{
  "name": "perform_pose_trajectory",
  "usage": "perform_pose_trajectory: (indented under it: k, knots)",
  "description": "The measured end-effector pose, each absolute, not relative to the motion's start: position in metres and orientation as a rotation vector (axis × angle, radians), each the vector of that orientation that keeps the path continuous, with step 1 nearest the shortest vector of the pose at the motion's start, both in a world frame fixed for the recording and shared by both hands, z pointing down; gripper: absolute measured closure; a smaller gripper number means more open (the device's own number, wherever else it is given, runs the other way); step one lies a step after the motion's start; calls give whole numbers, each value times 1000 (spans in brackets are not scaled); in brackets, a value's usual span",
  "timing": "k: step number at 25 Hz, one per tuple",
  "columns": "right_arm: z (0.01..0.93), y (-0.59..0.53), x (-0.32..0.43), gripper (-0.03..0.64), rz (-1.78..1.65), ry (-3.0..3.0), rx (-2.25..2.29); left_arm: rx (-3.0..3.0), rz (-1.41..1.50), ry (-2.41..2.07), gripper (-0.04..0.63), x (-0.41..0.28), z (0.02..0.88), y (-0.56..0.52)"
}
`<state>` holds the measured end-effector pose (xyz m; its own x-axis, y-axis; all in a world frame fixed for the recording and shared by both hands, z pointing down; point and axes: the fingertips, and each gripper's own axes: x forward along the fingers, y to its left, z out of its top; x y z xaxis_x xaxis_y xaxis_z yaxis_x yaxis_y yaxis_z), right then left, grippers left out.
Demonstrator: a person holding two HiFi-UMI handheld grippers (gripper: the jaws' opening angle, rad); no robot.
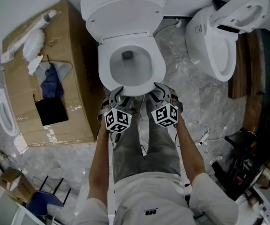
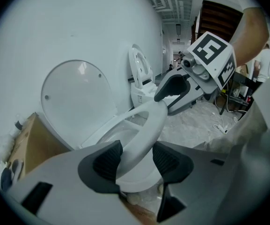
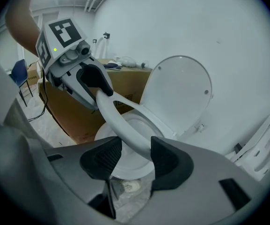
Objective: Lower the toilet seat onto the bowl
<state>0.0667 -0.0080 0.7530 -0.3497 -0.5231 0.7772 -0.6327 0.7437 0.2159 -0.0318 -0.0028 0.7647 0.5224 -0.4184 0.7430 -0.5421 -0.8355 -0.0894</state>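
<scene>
The white toilet seat (image 1: 159, 64) is tilted a little above the bowl (image 1: 131, 62), and the lid (image 1: 123, 17) stands up against the tank. Both grippers are at the seat's front edge. My left gripper (image 1: 119, 95) has the seat (image 2: 146, 130) between its jaws; it leans on the left pad (image 2: 107, 161), and a slight gap shows at the other. My right gripper (image 1: 156, 91) likewise straddles the seat (image 3: 125, 125), which lies against the right pad (image 3: 164, 159) and stands clear of the left one. Neither pair of pads clamps it.
A large cardboard box (image 1: 74, 74) with rags and a dark cloth stands left of the toilet. A second toilet (image 1: 223, 36) stands at the right. The person's legs (image 1: 144, 149) stand right before the bowl. Cables (image 1: 209, 137) lie on the marble floor at the right.
</scene>
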Motion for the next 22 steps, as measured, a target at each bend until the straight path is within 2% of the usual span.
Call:
perform_pose_trajectory:
  k: [22]
  knots:
    - [828,34,72,410,117,-1909,809,2584,1377,-724,336,-28,841,39]
